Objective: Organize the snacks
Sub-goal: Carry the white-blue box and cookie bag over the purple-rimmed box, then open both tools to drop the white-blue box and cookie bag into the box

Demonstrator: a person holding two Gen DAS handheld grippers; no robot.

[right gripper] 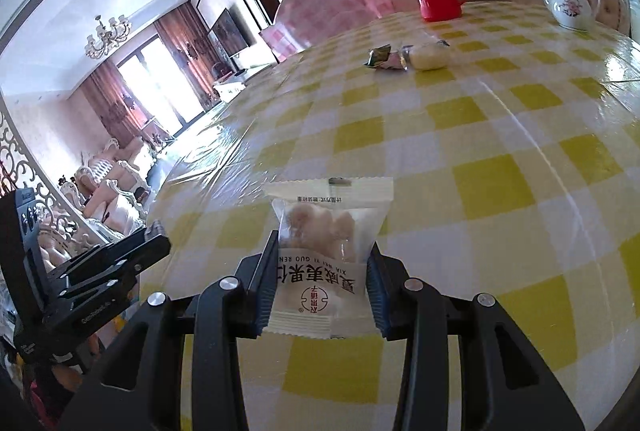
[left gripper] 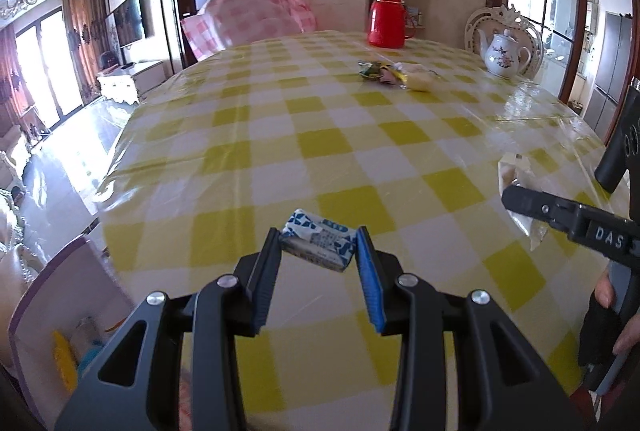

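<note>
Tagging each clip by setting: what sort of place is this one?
Most likely a home dining area open to a living room: a checked tablecloth with a red thermos and floral teapot, plus a chandelier and wall TV beyond.

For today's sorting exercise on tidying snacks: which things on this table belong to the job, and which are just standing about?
Part of the job:
blue-and-white candy, held by left gripper
nut packet, held by right gripper
pile of wrapped snacks

Just standing about:
red thermos
floral teapot
checked tablecloth
</note>
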